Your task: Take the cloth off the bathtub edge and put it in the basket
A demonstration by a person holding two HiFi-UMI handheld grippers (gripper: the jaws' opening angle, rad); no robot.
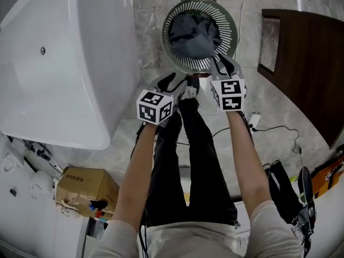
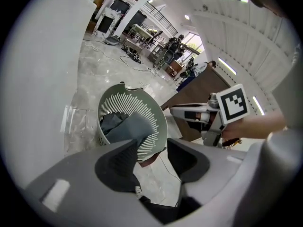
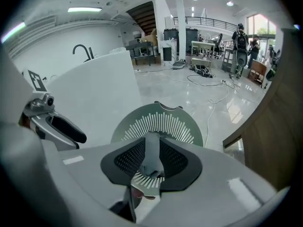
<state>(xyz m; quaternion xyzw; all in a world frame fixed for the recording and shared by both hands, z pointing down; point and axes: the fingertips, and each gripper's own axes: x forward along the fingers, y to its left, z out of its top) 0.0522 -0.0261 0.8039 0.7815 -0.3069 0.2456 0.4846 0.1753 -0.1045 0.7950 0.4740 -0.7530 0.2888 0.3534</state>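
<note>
The cloth [image 1: 193,34], dark grey and crumpled, lay heaped inside the round slatted laundry basket [image 1: 177,61], off the bathtub edge and free of both tools.

The left gripper [image 2: 151,152] had its jaws spread with a clear gap, and nothing sat between the pads. Only marble floor showed through the gap. The basket stood ahead of these jaws and a little to their left, its near wall rising just beyond the tip of the left jaw, with a fold of cloth leaning against the inside of the far slats. The white bathtub [image 1: 64,63] ran along well out to the left of the jaws.

The right gripper [image 3: 152,155] held its jaws nearly together, a narrow slit left between the dark ribbed pads, and they pinched nothing. The basket lay straight ahead of and just below these jaws. Its pale interior showed through the slit and its slatted far rim fanned out above the fingertips. In the head view the tips hung over the basket's near rim, close beside the cloth but apart from it. A dark wooden panel [image 1: 306,63] stood to the right of these jaws, and the left gripper showed off to their left.
</note>
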